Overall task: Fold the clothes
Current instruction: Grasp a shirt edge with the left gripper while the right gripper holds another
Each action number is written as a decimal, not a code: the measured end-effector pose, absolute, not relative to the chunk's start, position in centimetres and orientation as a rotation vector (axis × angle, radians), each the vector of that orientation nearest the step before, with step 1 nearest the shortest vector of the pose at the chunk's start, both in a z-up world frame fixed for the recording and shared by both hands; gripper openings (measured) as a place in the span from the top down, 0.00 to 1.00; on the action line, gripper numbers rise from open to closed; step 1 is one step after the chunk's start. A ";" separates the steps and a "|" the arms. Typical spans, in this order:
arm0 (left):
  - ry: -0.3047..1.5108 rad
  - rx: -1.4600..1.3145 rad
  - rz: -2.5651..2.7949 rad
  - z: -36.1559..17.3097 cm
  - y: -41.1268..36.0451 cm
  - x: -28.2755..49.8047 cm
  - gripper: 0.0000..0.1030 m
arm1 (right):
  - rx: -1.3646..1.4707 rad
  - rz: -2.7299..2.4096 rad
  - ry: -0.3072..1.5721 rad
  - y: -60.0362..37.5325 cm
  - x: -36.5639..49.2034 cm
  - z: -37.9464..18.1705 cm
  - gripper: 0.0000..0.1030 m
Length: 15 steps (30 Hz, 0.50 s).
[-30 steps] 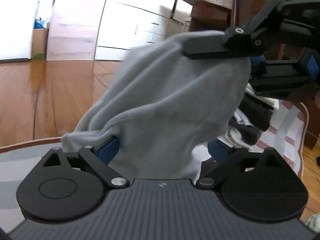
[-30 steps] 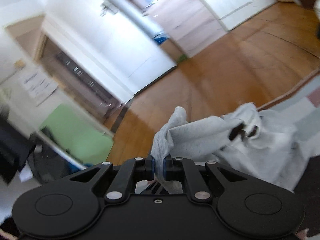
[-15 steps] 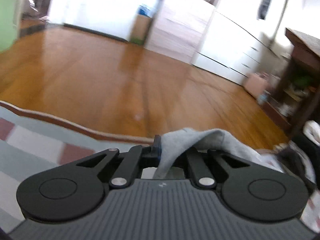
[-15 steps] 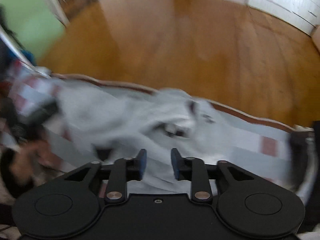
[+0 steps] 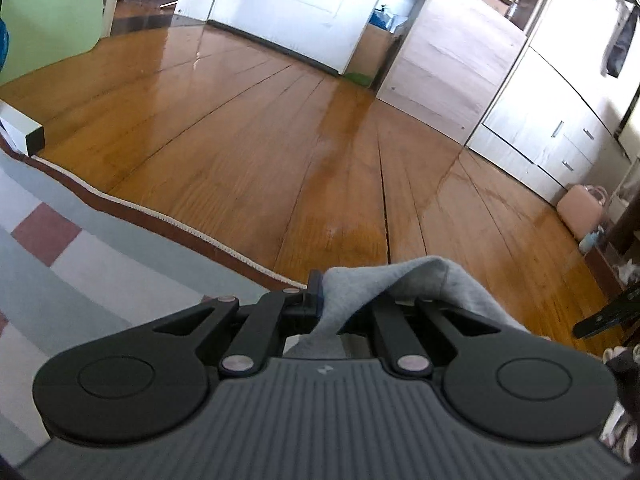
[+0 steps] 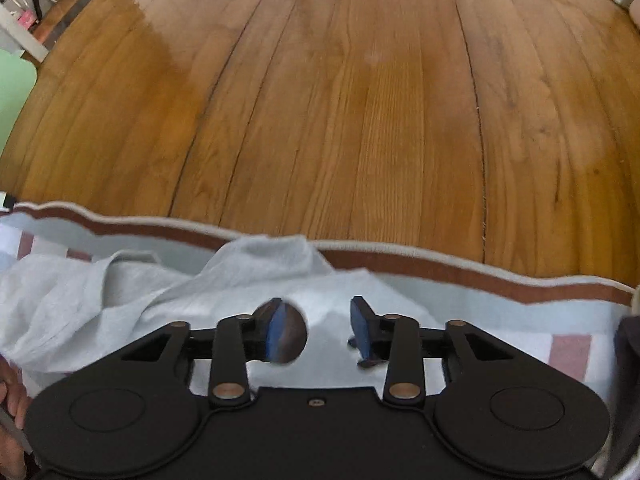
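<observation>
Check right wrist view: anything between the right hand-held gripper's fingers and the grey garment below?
Nothing. In the right wrist view the right hand-held gripper hangs with jaws opening over the grey garment; the gap is bare.

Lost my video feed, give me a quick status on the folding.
Left gripper shut on grey garment. Right gripper opening, nothing between its jaws. Garment rumpled on striped rug, unfolded. Nothing in the way.

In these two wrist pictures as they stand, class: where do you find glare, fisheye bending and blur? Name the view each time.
Left wrist view: window glare on the wood floor, cupboards washed out and bowed by the lens. Right wrist view: floorboards fan into curves, the grey garment is softly blurred, and a round smear sits beside the right gripper's left finger.
</observation>
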<state>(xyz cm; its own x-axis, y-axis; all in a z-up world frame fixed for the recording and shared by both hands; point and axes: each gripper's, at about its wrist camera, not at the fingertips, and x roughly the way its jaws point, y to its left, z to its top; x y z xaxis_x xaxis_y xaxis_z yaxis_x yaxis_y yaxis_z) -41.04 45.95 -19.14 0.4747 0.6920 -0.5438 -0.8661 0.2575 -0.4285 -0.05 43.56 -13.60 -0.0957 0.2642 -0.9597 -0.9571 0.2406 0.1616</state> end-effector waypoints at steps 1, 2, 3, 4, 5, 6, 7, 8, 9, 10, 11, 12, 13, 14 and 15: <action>0.249 -0.789 1.053 -19.3 46.8 -41.3 0.97 | -0.761 1.208 1.222 43.8 0.3 -14.1 0.48; 0.229 -0.842 1.025 -19.7 47.4 -41.7 0.97 | -0.758 1.206 1.220 44.1 0.5 -14.6 0.47; 0.208 -0.898 0.994 -20.0 48.1 -42.2 0.97 | -0.762 1.210 1.221 44.4 0.6 -15.2 0.47; 0.190 -0.949 0.975 -20.6 48.6 -42.7 0.97 | -0.767 1.209 1.221 44.6 0.6 -15.8 0.47; 0.185 -0.991 0.968 -21.0 48.9 -43.0 0.97 | -0.775 1.200 1.221 44.8 0.6 -16.4 0.47; 0.189 -1.028 0.966 -21.6 49.1 -43.3 0.97 | -0.783 1.190 1.226 44.9 0.5 -16.9 0.46; 0.201 -1.052 0.965 -22.1 49.3 -43.3 0.97 | -0.787 1.179 1.237 45.0 0.5 -17.5 0.44; 0.215 -1.073 0.965 -22.6 49.4 -43.3 0.97 | -0.792 1.167 1.248 45.0 0.4 -18.1 0.43; 0.224 -1.087 0.959 -23.0 49.4 -43.2 0.97 | -0.794 1.159 1.259 44.9 0.3 -18.5 0.43; 0.217 -1.104 0.937 -23.2 49.4 -43.2 0.97 | -0.792 1.160 1.268 44.9 0.1 -18.9 0.43; 0.205 -1.118 0.909 -23.3 49.5 -43.1 0.97 | -0.790 1.169 1.281 44.7 -0.2 -19.2 0.43; 0.193 -1.131 0.881 -23.4 49.5 -43.1 0.97 | -0.796 1.181 1.300 44.5 -0.5 -19.6 0.43; 0.180 -1.143 0.853 -23.5 49.5 -43.1 0.97 | -0.813 1.201 1.313 44.4 -0.9 -19.9 0.43; 0.183 -1.143 0.852 -23.6 49.5 -43.0 0.97 | -0.847 1.227 1.309 44.4 -1.5 -20.0 0.44; 0.187 -1.140 0.855 -23.6 49.5 -42.9 0.97 | -0.885 1.251 1.279 44.5 -2.1 -19.9 0.44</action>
